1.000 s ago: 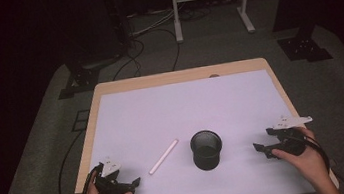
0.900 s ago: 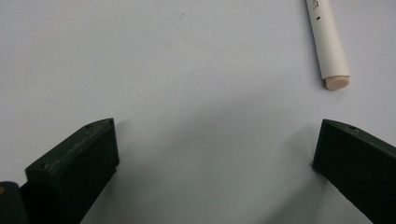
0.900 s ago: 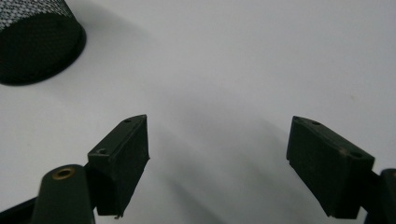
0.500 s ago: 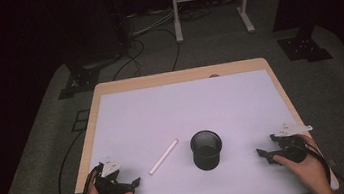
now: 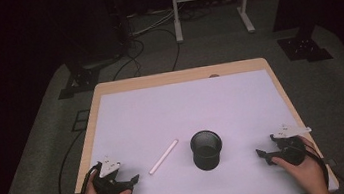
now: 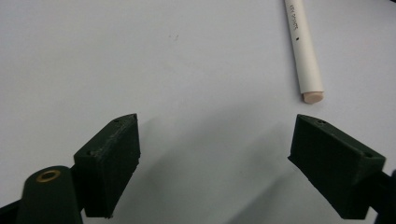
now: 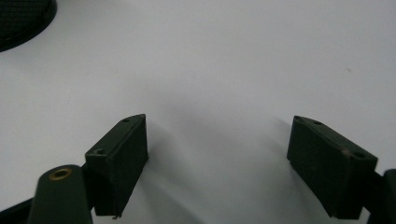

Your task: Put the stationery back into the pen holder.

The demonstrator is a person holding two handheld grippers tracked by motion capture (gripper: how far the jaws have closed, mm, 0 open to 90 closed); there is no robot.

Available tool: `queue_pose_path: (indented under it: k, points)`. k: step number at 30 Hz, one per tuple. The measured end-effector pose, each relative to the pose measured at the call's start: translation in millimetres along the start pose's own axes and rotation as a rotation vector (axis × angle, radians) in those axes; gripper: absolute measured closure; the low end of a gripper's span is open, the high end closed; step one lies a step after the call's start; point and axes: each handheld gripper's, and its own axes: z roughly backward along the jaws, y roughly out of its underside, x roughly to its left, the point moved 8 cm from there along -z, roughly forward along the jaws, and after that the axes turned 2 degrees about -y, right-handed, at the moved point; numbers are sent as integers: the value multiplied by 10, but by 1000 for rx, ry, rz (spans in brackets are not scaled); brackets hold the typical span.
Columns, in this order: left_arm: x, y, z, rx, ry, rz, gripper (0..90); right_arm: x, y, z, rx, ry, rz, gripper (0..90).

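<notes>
Slim white plastic marker (image 5: 163, 156) lies flat on the white table cover (image 5: 182, 111), at about 9 o'clock of the black mesh cylindrical cup (image 5: 206, 149), near but apart. Left gripper (image 5: 131, 181) sits at marker's 8 o'clock; jaws have just been closing a bit, yet gape wide w/ nothing between, marker tip (image 6: 312, 96) just ahead. Looks like pre-grasp. Right gripper (image 5: 262, 154), at cup's 3 o'clock, has dropped toward the near edge since a sec ago; jaws wide, empty. Lots of bare room toward 12; wooden rim (image 5: 177, 76) far off.

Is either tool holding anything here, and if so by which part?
Nothing is held. The left tool, just narrowed slightly, and the right tool both gape over bare table; the pen lies untouched ahead.
</notes>
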Motion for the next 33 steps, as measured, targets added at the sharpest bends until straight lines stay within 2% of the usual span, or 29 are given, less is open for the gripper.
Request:
queue_pose_path:
  k: [3, 6, 13, 16, 33]
  points:
    - [-3, -29, 11, 2, 4, -2, 200, 0, 0, 0, 0, 0, 0, 190]
    - [-13, -121, 35, 14, 8, -17, 222, 0, 0, 0, 0, 0, -1, 190]
    - [-56, -246, 28, 14, 33, -14, 242, -2, 1, -1, 0, -2, -2, 189]
    - [-84, -302, 9, 21, 44, -34, 269, -2, 1, -1, 0, -2, -3, 189]
    - [-140, -591, -66, 41, 70, -30, 391, -3, 2, -1, 0, -4, -5, 189]
